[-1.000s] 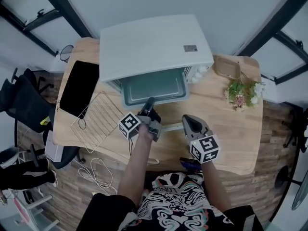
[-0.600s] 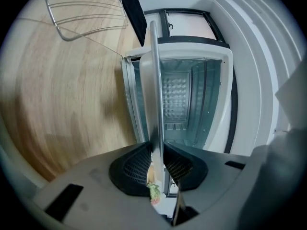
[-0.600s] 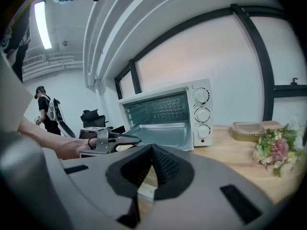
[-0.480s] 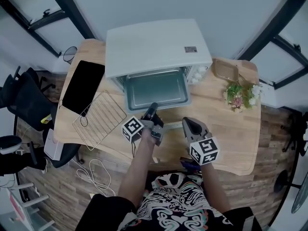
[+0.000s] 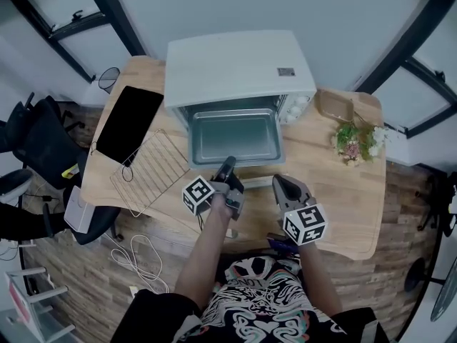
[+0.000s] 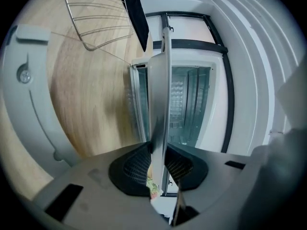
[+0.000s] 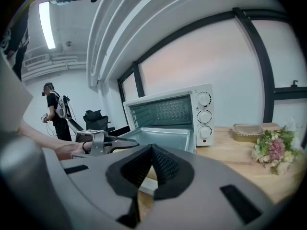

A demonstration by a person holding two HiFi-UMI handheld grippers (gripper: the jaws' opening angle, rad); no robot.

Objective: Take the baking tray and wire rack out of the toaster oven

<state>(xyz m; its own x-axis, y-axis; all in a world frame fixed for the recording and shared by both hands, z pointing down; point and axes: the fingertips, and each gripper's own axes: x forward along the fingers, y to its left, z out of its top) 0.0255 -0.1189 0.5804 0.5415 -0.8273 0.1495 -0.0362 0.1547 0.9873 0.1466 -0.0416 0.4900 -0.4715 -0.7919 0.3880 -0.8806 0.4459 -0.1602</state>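
Note:
The grey baking tray (image 5: 234, 136) sticks out of the front of the white toaster oven (image 5: 239, 66). My left gripper (image 5: 227, 165) is shut on the middle of the tray's near rim. In the left gripper view the tray (image 6: 162, 80) runs edge-on between the pads of the left gripper (image 6: 158, 164), with the oven cavity (image 6: 189, 104) behind it. The wire rack (image 5: 150, 171) lies flat on the table, left of the oven. My right gripper (image 5: 280, 183) hovers right of the tray's near corner, shut and empty; its pads meet in the right gripper view (image 7: 152, 163).
A black flat pad (image 5: 129, 124) lies left of the oven beside the rack. A clear lidded box (image 5: 337, 102) and a small bunch of flowers (image 5: 357, 141) sit on the wooden table (image 5: 335, 199) at the right. Cables hang off the near left edge.
My left gripper has drawn back toward me with the tray, which now stands a little further out of the oven. The right gripper has stayed about where it was.

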